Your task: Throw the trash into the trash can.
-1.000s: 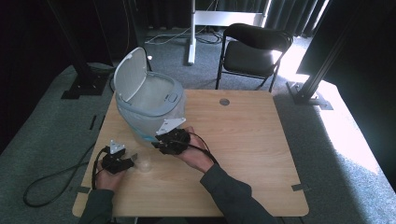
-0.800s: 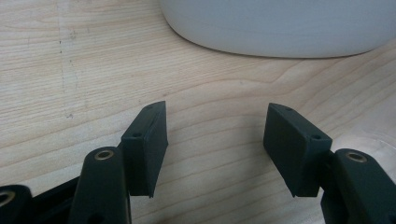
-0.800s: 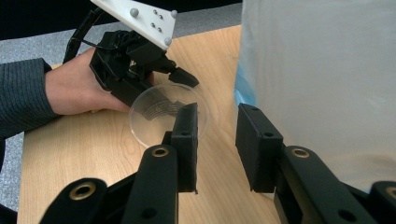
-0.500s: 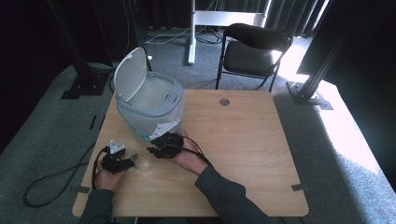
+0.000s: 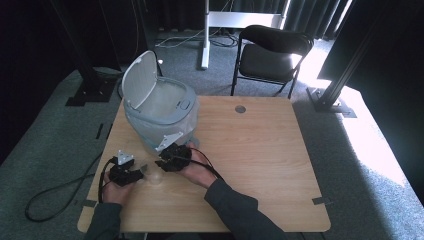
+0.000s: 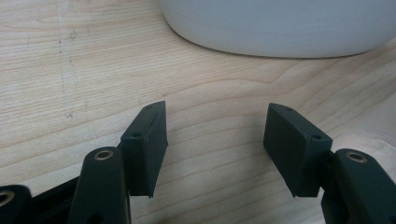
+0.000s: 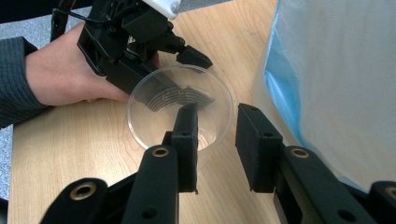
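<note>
A clear plastic cup (image 5: pixel 155 176) stands upright on the wooden table (image 5: pixel 260 150) between my two grippers. In the right gripper view the cup (image 7: pixel 154 100) sits just ahead. My right gripper (image 7: pixel 217 112) straddles its near rim, one jaw over the cup's mouth and one outside. The pads stand apart from the wall, so it is open. My left gripper (image 6: pixel 215 106) rests low on the table, open and with nothing between its jaws. Its tip (image 7: pixel 194 56) touches or nearly touches the cup's far rim. In the high view the right gripper (image 5: pixel 161 165) is just right of the cup.
A pale bin (image 5: pixel 160 115) with its lid raised and a bluish bag liner (image 7: pixel 336 93) stands close behind the grippers; its base (image 6: pixel 280 28) lies just ahead of the left gripper. A black chair (image 5: pixel 272 55) stands beyond the table. Cables trail off the table's left side.
My right gripper has come down and to the left from the bin's front onto the cup. The cup and the left gripper have stayed in place.
</note>
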A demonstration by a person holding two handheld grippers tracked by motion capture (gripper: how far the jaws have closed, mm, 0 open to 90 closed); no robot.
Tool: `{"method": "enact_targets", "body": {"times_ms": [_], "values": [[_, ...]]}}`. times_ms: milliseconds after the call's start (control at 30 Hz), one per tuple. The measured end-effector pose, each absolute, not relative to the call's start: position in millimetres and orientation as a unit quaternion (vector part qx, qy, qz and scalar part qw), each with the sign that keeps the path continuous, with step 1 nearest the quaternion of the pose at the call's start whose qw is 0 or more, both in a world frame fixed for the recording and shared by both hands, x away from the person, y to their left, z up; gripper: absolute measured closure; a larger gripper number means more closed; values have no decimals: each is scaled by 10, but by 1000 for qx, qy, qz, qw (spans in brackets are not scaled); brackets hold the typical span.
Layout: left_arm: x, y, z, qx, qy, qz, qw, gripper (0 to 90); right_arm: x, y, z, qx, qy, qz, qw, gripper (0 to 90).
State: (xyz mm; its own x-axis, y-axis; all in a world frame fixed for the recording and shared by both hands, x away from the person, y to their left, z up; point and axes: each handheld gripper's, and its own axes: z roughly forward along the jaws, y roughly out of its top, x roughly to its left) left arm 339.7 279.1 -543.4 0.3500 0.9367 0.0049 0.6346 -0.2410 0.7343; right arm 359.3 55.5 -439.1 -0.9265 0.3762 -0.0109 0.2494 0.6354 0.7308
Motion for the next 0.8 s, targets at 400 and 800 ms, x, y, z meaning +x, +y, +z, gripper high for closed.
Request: {"method": "enact_targets", "body": {"times_ms": [400, 800], "values": [[3398, 2792, -5435, 753, 521, 230, 329, 398, 3641, 581, -4476, 186, 905, 376, 76, 672], [3398, 2792, -5436, 753, 521, 231, 329, 398, 3642, 555, -4543, 184, 909, 367, 66, 654]]}}
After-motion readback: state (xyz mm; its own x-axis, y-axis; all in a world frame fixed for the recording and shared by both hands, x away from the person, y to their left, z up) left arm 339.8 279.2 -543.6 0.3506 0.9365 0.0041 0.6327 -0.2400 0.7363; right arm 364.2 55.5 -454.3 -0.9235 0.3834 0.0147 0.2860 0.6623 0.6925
